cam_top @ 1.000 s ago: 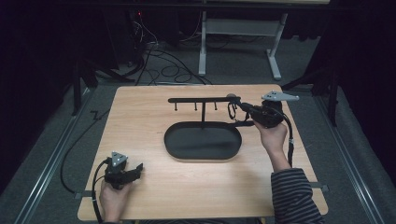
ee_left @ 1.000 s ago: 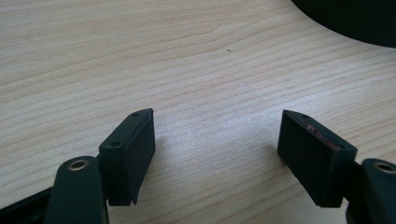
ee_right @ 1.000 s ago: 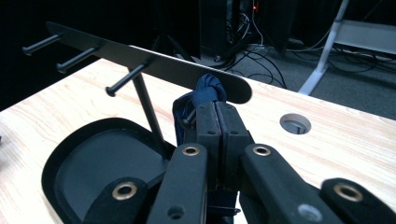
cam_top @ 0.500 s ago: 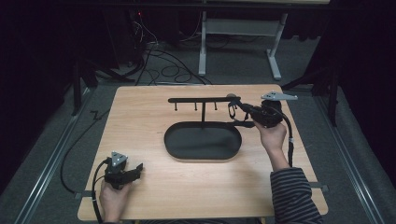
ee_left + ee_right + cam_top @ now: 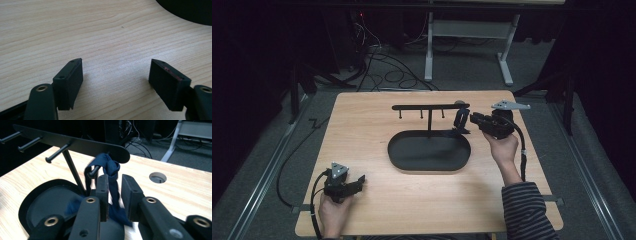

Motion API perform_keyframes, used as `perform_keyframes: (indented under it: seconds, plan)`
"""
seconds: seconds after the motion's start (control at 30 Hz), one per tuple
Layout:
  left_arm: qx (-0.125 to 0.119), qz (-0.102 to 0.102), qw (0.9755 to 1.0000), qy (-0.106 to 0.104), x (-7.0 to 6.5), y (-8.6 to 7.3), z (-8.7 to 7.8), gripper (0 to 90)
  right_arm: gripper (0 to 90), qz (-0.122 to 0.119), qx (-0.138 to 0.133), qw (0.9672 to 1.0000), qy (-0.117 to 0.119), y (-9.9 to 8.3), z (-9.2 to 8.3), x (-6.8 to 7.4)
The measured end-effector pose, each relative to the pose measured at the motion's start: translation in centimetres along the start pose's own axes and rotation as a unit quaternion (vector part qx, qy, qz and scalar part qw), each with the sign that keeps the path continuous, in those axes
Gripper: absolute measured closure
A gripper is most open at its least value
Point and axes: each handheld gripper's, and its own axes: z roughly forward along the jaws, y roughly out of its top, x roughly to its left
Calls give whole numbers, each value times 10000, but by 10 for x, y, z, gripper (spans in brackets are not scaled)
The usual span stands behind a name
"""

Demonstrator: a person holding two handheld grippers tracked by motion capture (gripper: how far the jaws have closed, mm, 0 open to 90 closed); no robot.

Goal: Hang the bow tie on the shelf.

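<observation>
A wooden tabletop [image 5: 377, 200] is carrying a black stand whose oval tray [image 5: 430, 152] is sitting near the middle, with a thin post rising to a flat bar [image 5: 430, 106] that is bearing a row of pegs. From the peg nearest the bar's rounded end, a dark blue strap [image 5: 108, 167] is hanging by a knotted loop (its lower length is trailing down between the jaws, onto the tray's edge). The right claw [image 5: 115, 188] is standing at that strap; its jaws have just been opening, and the cloth is lying in the narrow gap with the pads no longer pressing it. The left claw [image 5: 116, 75] is resting wide on bare wood at the near left corner, well apart from the stand, gripping nothing.
</observation>
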Motion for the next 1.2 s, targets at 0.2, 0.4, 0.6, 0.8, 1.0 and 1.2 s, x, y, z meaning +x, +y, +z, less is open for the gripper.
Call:
perform_keyframes:
  seconds: [0.2,0.4,0.6,0.8,1.0,1.2]
  plan:
    - [0,1,10000,3,0,0,0,279,710,-61,-79,9999,67,1,-10,1]
    - [17,16,10000,6,0,0,0,280,636,11,-170,9998,110,-3,-22,-3]
    - [17,16,10000,11,0,0,0,279,587,80,-200,9997,100,-8,-31,-7]
    - [18,18,10000,12,0,0,0,280,573,151,-192,9997,72,-13,-37,-9]
    - [17,18,10000,12,0,0,0,280,569,158,-202,9997,12,-18,-47,-9]
    - [18,18,10000,12,0,0,0,279,567,179,-252,9995,-10,-25,-56,-10]
